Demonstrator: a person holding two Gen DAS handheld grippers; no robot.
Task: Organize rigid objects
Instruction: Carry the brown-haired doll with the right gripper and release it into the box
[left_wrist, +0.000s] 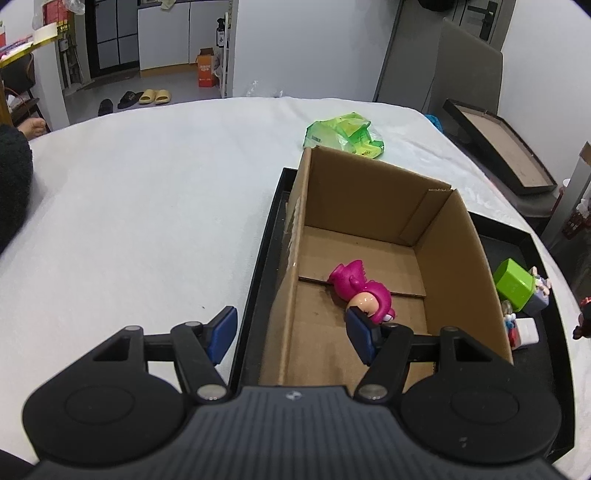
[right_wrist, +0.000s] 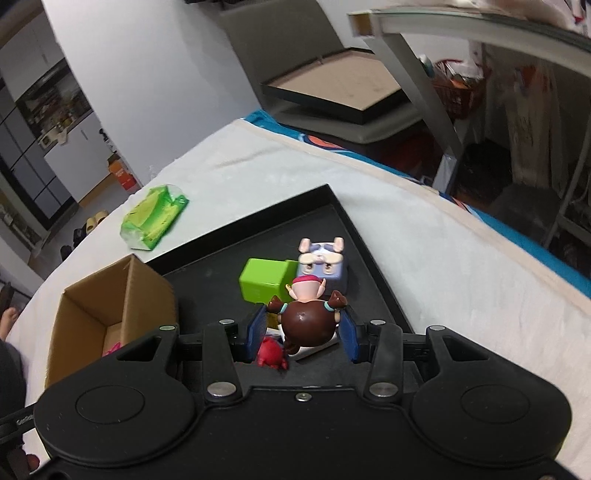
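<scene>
A black tray (right_wrist: 343, 206) sits on a white cloth-covered table (left_wrist: 147, 203). In the tray stands an open cardboard box (left_wrist: 458, 236) with a pink toy figure (left_wrist: 360, 290) lying on its floor. The left gripper (left_wrist: 291, 334) hangs wide open over the box's near left wall, holding nothing. The right gripper (right_wrist: 304, 330) clasps a brown-haired doll (right_wrist: 308, 319) between its blue pads, above the tray near a green block (right_wrist: 262, 282), a blue rabbit cube (right_wrist: 325, 264) and a red toy (right_wrist: 271, 354).

A bench (left_wrist: 147, 192) covered by a white cloth is seen. A black tray (left_wrist: 258, 280) is laid on its right side, and a green plastic packet (left_wrist: 343, 134) is set on the cloth just beyond the tray's far edge.
</scene>
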